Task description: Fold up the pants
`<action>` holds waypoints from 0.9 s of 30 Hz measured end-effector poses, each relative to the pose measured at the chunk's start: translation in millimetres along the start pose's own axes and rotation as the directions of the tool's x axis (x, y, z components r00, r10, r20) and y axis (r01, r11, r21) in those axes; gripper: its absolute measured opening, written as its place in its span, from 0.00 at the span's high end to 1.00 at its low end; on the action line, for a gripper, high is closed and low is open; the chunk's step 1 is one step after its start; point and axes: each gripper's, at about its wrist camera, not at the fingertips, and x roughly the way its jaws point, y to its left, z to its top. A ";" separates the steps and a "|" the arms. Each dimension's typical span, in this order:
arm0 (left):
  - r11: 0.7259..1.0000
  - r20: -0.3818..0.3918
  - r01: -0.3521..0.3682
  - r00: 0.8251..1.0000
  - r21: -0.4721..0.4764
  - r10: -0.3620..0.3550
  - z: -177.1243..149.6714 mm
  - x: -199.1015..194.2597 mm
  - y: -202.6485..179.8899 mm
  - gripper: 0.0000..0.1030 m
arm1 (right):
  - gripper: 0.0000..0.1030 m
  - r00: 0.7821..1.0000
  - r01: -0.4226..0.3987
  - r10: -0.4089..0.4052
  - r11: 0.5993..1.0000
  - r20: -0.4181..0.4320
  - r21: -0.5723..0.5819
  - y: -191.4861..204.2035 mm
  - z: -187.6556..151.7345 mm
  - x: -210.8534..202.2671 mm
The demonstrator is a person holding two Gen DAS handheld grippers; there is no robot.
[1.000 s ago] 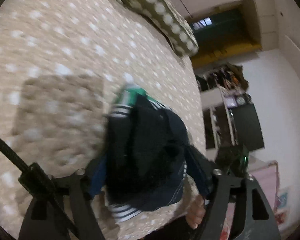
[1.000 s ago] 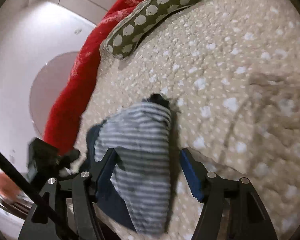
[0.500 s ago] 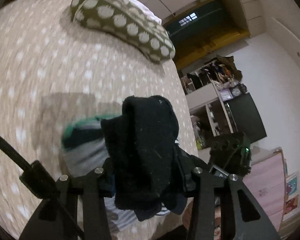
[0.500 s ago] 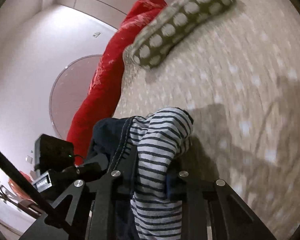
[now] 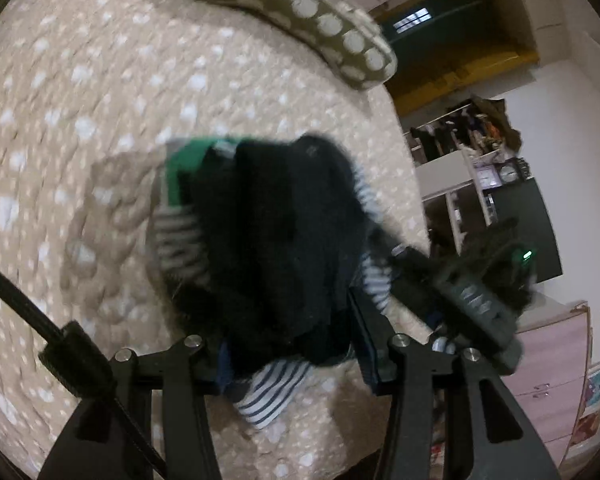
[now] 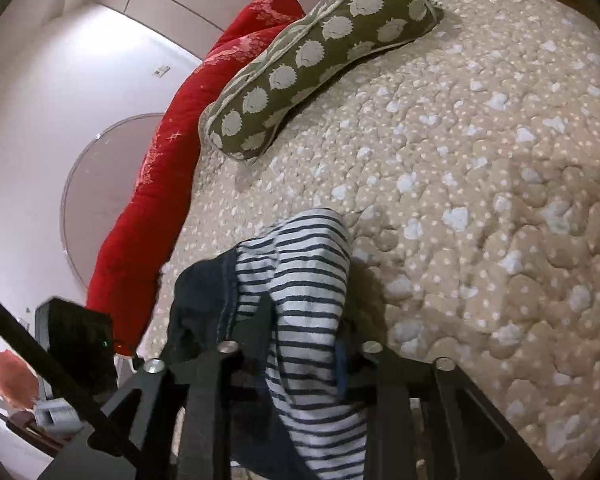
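Note:
The pants (image 5: 284, 248) are a bunched dark navy garment with a white-and-navy striped lining and a green patch. My left gripper (image 5: 288, 356) is shut on them and holds them just above the beige spotted bedspread (image 5: 80, 92). In the right wrist view the same pants (image 6: 300, 288) show their striped side. My right gripper (image 6: 300, 360) is shut on that striped fabric. The two grippers are close together; the right one (image 5: 476, 300) shows at the right of the left wrist view.
An olive pillow with pale dots (image 6: 320, 56) lies at the far end of the bed. A red quilt (image 6: 172, 168) runs along the bed's left edge by the wall. Shelves and a pink dresser (image 5: 556, 368) stand beyond the right edge.
Both grippers closed on the pants and lifted the bunch off the bedspread, then tilted back down toward the bed. The fabric hangs bunched between the fingers.

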 end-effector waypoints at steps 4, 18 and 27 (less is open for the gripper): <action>1.000 0.023 0.017 1.000 -0.023 -0.016 -9.7 -18.0 10.9 0.55 | 0.35 1.000 -0.010 0.010 1.000 -0.017 -0.004 -5.6 -1.6 -0.7; 0.982 0.087 0.167 0.983 -0.091 -0.159 -0.8 -8.6 33.4 0.09 | 0.36 0.988 -0.143 0.146 0.988 -0.049 0.053 -18.3 -0.3 16.7; 0.996 0.021 0.091 0.996 -0.017 -0.091 26.3 -3.9 7.1 0.44 | 0.76 0.975 -0.220 0.222 0.969 -0.006 0.109 -8.2 -7.7 0.3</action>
